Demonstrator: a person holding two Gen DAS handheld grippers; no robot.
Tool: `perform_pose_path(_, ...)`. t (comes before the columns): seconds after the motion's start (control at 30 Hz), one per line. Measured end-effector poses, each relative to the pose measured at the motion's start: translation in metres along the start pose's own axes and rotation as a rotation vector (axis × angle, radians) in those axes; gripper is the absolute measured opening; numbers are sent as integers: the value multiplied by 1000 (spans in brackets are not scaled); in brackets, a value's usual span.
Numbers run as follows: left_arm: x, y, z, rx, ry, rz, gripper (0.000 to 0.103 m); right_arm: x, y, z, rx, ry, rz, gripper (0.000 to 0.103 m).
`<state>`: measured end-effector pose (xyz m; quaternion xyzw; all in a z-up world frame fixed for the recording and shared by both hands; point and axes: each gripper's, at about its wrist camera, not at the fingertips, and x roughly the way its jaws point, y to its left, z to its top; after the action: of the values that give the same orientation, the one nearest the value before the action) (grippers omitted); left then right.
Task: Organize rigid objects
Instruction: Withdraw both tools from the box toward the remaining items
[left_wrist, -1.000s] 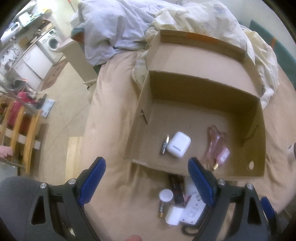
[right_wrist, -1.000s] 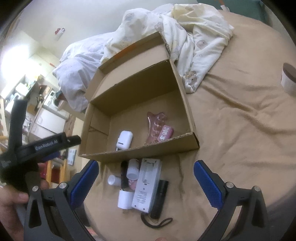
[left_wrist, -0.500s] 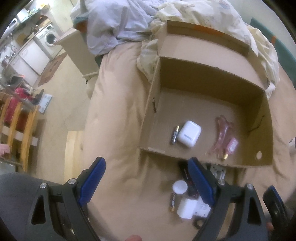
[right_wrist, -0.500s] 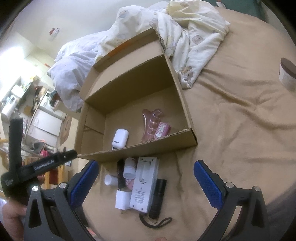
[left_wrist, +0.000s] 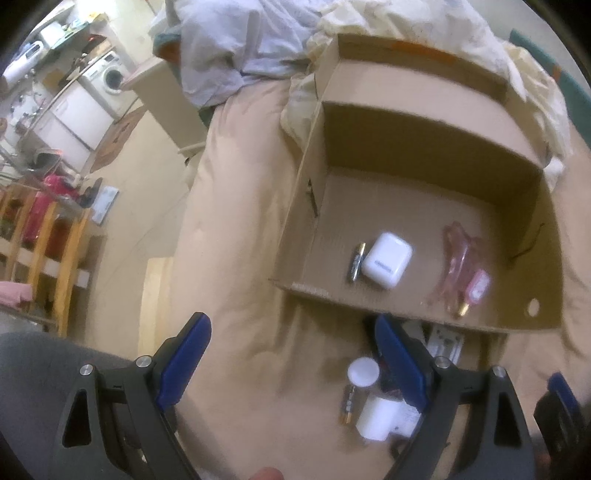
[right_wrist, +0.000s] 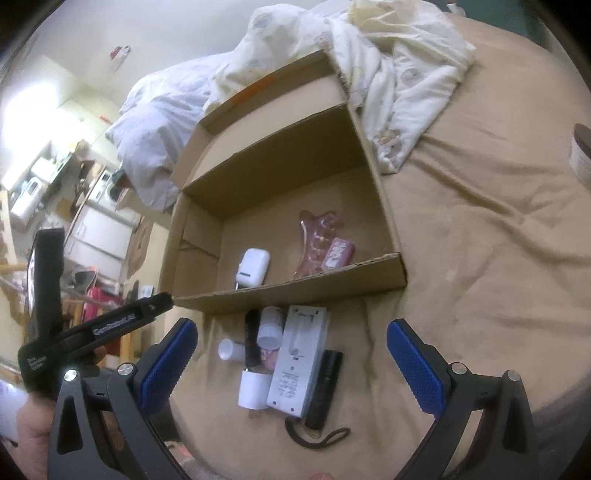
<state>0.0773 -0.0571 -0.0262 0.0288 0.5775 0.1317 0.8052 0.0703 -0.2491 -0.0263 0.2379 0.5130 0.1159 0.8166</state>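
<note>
Left gripper drifting right toward cardboard box; both it and right gripper gaping wide, holding nothing; clutter at 12 o'clock.

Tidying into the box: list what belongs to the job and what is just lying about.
Job: cardboard box, white case, pink items, white remote, black flashlight, white jar, white plug.
Lying about: blankets, cup.
</note>
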Motion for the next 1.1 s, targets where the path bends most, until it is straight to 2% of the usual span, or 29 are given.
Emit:
perform_pose_path(0.1,-1,-2,0,11,-16,7,89,3,-1,2,-11,19,-9,103)
perform_pose_path(0.17,0,-3,-1,25,-20,25,89,4,-4,2,12,29,13,103)
perform_pose_path(0.23,0,-2,-3,26,-14,11,89,2,-5,1,31,23,33,103)
perform_pose_path(0.37,1,0,-4,63,-28,-1,89,7,1,0,-15,31,-15,103)
perform_pose_path(0.5,1,5,-8,92,-26,-40,89,12,-3,-1,0,45,-41,103)
perform_pose_path(0.67,-1,8,-13,153,-52,-81,89,8,-11,0,42,19,-62,103)
perform_pose_path(0.8,-2,0,-19,230,-78,-103,89,-2,-16,2,69,-22,-25,103)
perform_pose_path(0.87,-4,0,-21,240,-87,-152,89,-10,-20,2,93,-58,-11,103)
perform_pose_path(0.93,-3,0,-22,242,-87,-202,89,-12,-26,2,128,-57,-4,103)
perform_pose_path(1.1,9,-5,-30,272,-16,-274,88,-5,-32,1,167,-40,-41,103)
